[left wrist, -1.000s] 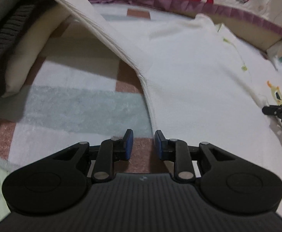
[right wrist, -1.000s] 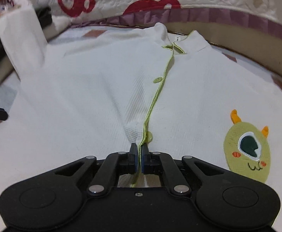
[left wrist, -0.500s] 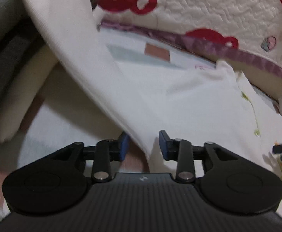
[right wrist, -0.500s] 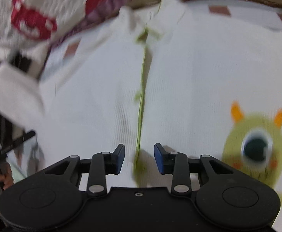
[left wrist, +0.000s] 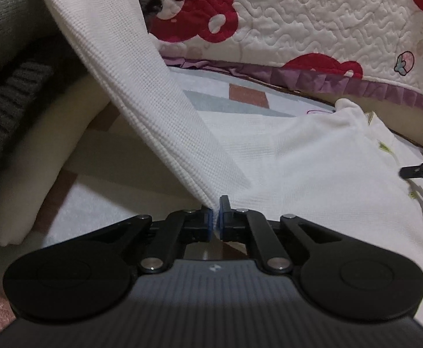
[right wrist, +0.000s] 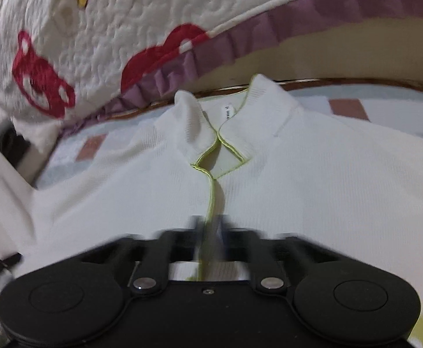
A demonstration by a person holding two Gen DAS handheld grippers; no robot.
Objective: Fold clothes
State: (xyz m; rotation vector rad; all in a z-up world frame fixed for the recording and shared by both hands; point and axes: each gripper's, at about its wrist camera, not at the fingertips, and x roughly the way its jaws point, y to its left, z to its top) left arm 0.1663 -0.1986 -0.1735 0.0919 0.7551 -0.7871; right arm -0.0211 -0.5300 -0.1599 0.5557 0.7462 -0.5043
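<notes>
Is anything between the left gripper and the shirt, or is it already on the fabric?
Nothing visible is in the way. The left gripper is shut on the shirt where the sleeve joins it; fabric sits between the pads.

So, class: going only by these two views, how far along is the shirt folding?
Done: the white shirt lies spread front-up on the checked mat. In hand: the left gripper is shut on the fabric where the sleeve joins the body; the right gripper is blurred over the lime-trimmed placket. Left: no fold shows yet.
</notes>
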